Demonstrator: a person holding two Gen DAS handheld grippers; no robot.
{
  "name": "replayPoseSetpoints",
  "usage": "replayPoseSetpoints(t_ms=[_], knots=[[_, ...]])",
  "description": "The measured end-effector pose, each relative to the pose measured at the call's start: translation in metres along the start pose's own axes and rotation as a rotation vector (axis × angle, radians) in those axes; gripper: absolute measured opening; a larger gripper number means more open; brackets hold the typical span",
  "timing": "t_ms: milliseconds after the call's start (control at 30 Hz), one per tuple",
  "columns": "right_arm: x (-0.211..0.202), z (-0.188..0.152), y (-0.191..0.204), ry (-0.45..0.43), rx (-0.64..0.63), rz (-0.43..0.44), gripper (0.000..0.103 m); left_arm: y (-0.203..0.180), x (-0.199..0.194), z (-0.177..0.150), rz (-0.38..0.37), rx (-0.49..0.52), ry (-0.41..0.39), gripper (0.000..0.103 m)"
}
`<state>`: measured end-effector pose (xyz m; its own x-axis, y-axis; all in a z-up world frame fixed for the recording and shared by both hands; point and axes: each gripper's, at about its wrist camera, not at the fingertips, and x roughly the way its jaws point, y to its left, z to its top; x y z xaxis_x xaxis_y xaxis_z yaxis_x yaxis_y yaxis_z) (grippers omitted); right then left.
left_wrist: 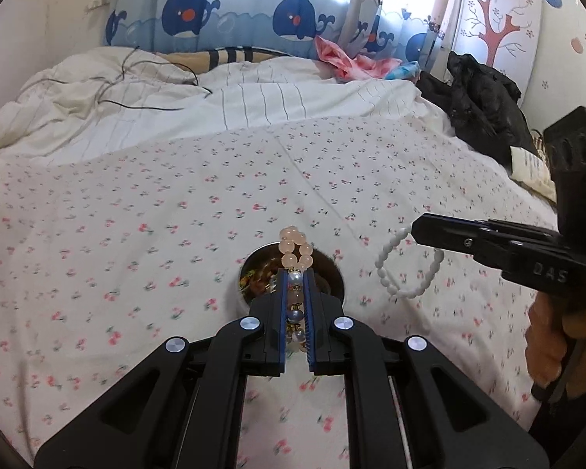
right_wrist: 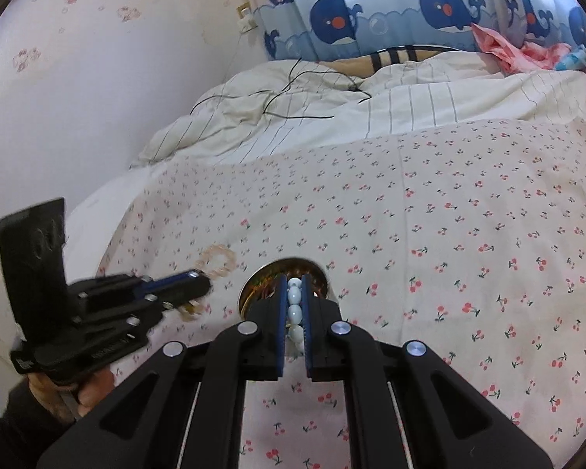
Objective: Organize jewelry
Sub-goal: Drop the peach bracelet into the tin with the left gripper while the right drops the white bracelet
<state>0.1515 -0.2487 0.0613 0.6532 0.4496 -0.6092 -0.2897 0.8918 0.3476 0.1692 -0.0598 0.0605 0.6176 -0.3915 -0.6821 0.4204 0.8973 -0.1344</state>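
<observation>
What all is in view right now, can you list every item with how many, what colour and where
peach bead bracelet: one, peach with pearl beads, clamped in the left gripper above the bowl
white bead bracelet: one, white, hanging from the right gripper beside the bowl
bowl: one, metal, on the cherry sheet, jewelry inside
cherry sheet: one, white with red cherries, covering the bed
striped duvet: one, cream, bunched at the far end
black cable: one, lying on the duvet
whale curtain: one, blue, behind the bed
pink cloth: one, below the curtain
black garment: one, right edge of bed
left gripper: black, jaws shut
right gripper: black, jaws shut
</observation>
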Motion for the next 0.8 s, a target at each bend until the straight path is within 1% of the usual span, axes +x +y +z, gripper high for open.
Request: replayPoseSetpoints(t_ms=[100, 133, 200, 267, 300, 333, 400, 467, 500, 533, 567, 600, 633, 667, 700, 733, 767, 800], knots=[[0.002, 0.004, -0.003, -0.011, 0.018, 0.007, 0.008, -0.005, 0.023, 0.004, 0.002, -0.015, 0.022, 0.007], [0.004, 0.006, -0.003, -0.014, 0.025, 0.012, 0.008, -0.007, 0.033, 0.004, 0.003, -0.018, 0.044, 0.008], [0.007, 0.009, -0.002, -0.019, 0.033, 0.022, 0.008, -0.008, 0.045, 0.004, 0.027, -0.029, 0.073, 0.01], [0.012, 0.012, -0.002, -0.024, 0.047, 0.046, 0.008, -0.004, 0.044, 0.004, 0.04, -0.037, 0.078, 0.02], [0.015, 0.013, -0.001, -0.025, 0.052, 0.056, 0.008, -0.003, 0.042, 0.003, 0.052, -0.038, 0.072, 0.033], [0.019, 0.015, 0.001, -0.025, 0.056, 0.069, 0.008, 0.002, 0.035, 0.003, 0.085, -0.047, 0.049, 0.05], [0.027, 0.017, 0.006, -0.024, 0.068, 0.098, 0.008, 0.015, 0.019, 0.002, 0.128, -0.081, -0.002, 0.057], [0.036, 0.019, 0.008, -0.017, 0.095, 0.15, 0.008, 0.026, 0.012, 0.0, 0.145, -0.106, -0.01, 0.058], [0.043, 0.019, 0.008, -0.008, 0.123, 0.194, 0.008, 0.03, 0.01, -0.001, 0.158, -0.111, -0.01, 0.061], [0.047, 0.019, 0.007, -0.001, 0.136, 0.206, 0.008, 0.033, 0.01, -0.002, 0.17, -0.113, -0.007, 0.065], [0.055, 0.017, 0.006, 0.013, 0.146, 0.199, 0.008, 0.036, 0.01, -0.004, 0.186, -0.114, 0.001, 0.067], [0.06, 0.015, 0.003, 0.027, 0.14, 0.166, 0.008, 0.038, 0.011, -0.007, 0.206, -0.114, 0.015, 0.072], [0.069, 0.012, 0.001, 0.054, 0.129, 0.092, 0.015, 0.039, 0.012, -0.008, 0.221, -0.118, 0.023, 0.078], [0.076, 0.008, -0.002, 0.081, 0.126, 0.026, 0.027, 0.04, 0.013, -0.011, 0.234, -0.121, 0.031, 0.08], [0.079, 0.005, -0.004, 0.082, 0.13, -0.019, 0.047, 0.04, 0.014, -0.013, 0.241, -0.12, 0.037, 0.082], [0.079, 0.003, -0.006, 0.07, 0.126, -0.06, 0.05, 0.04, 0.016, -0.015, 0.263, -0.113, 0.049, 0.085], [0.078, 0.002, -0.005, 0.067, 0.114, -0.076, 0.05, 0.04, 0.019, -0.018, 0.298, -0.108, 0.063, 0.086], [0.075, 0.002, -0.001, 0.06, 0.079, -0.116, 0.05, 0.04, 0.02, -0.02, 0.317, -0.105, 0.07, 0.087]])
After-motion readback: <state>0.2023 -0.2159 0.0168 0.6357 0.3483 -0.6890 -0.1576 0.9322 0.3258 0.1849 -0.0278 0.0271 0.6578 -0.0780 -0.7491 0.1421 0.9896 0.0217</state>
